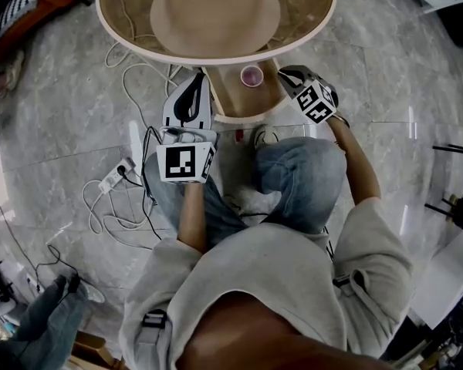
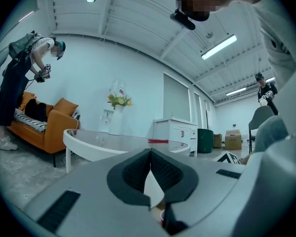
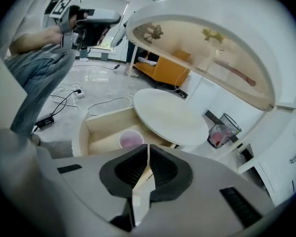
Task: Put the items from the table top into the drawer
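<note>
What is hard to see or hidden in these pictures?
- Drawer: in the head view the round table covers its back part. In the right gripper view the right gripper hides its near end.
- Red thing on the table: left gripper view, seen edge-on and too small to name.
- Pink cup: right gripper view, too blurred to tell whether it holds anything.

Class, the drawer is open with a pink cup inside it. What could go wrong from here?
1. The open drawer juts toward the person's knee; a knee shift could knock it and tip the pink cup.
2. A thin red item lies flat on the glass table top; it may slip from the jaws or slide off.
3. The corded power strip lies on the floor beside the leg and could snag a foot.
</note>
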### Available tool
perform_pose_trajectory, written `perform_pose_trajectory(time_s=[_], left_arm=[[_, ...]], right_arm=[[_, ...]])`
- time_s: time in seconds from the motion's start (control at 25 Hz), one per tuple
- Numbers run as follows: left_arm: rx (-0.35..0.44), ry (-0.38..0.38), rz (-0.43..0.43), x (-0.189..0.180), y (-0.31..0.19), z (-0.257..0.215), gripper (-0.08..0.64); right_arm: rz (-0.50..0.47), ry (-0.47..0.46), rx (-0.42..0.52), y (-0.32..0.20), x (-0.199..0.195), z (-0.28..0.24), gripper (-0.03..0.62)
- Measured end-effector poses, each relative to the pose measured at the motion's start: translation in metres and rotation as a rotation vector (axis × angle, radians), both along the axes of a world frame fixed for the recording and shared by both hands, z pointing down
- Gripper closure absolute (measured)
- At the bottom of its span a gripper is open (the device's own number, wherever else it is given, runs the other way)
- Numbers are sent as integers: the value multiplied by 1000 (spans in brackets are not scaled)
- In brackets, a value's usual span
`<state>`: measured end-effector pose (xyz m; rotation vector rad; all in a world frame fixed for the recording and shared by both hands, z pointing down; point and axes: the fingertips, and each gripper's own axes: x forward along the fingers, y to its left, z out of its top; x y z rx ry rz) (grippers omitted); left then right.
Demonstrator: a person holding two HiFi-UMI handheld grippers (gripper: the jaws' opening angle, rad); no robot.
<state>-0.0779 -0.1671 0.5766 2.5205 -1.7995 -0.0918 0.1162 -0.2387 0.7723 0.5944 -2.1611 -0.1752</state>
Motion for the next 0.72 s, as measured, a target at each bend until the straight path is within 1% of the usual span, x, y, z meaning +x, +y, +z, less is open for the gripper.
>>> perform_pose_trajectory(time_s=[0.2, 0.4, 0.48, 0.56, 0.72], left_arm=[[11, 18, 19, 8, -2, -4, 543], [18, 29, 40, 15, -3, -7, 543], [20, 35, 44, 18, -3, -9, 543], [18, 35, 45, 19, -3, -9, 543], [16, 38, 39, 18, -4, -10, 543]], right_arm=[[173, -40, 58, -9, 61, -41, 565], [301, -45, 183, -32, 117, -100, 566], [329, -41, 237, -44, 133, -126, 566], [337, -33, 285, -56, 141, -152, 566], [317, -18, 379, -84, 140, -202, 566]])
